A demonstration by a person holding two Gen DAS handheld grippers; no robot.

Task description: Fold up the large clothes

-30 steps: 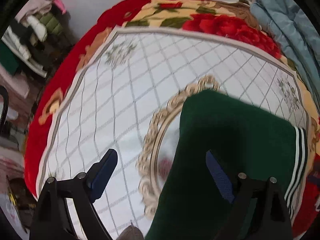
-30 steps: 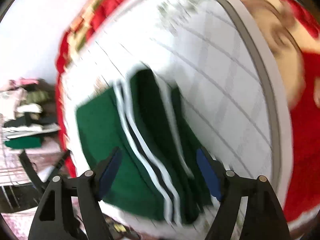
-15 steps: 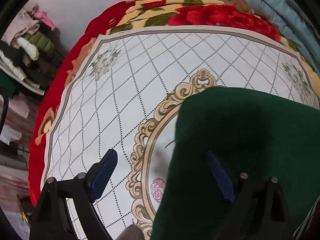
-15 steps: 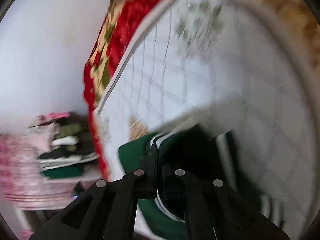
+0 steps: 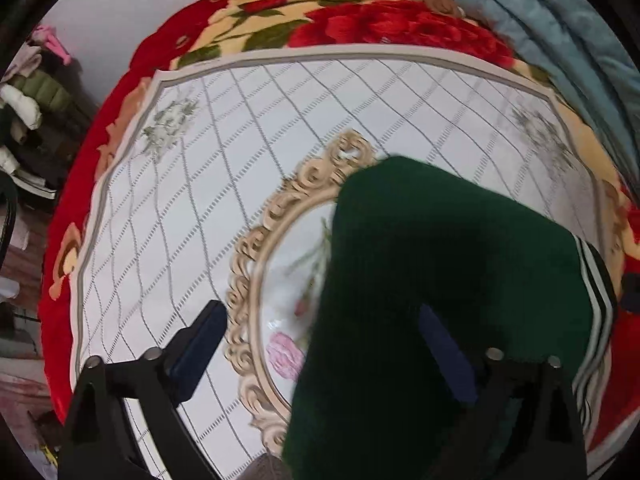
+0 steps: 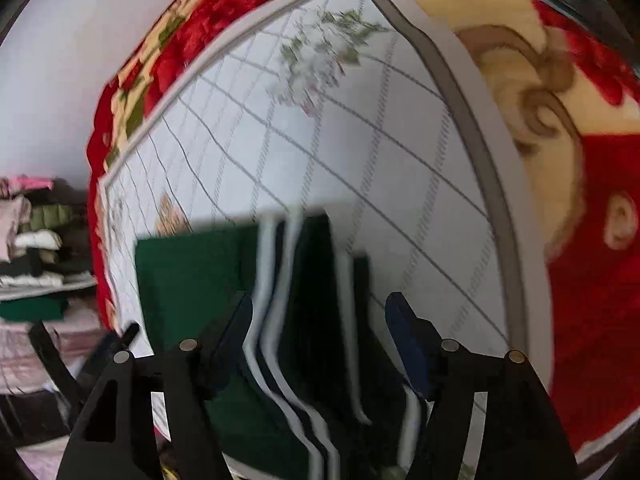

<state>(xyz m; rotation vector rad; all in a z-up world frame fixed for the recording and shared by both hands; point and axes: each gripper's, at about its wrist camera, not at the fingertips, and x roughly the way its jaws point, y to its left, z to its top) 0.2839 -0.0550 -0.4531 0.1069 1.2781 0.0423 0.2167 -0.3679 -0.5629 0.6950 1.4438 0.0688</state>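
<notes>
Right gripper (image 6: 318, 344) just reopened, jaws apart over folded dark-green white-striped knit garment (image 6: 192, 280); released. Left gripper (image 5: 320, 344) widened, empty. Fold apparently complete.

Your right gripper (image 6: 318, 344), clamped shut half a second ago, has just opened again and now straddles the striped edge of the green garment (image 6: 192, 276); your left gripper (image 5: 324, 348) has widened a little, its view shifted slightly
</notes>
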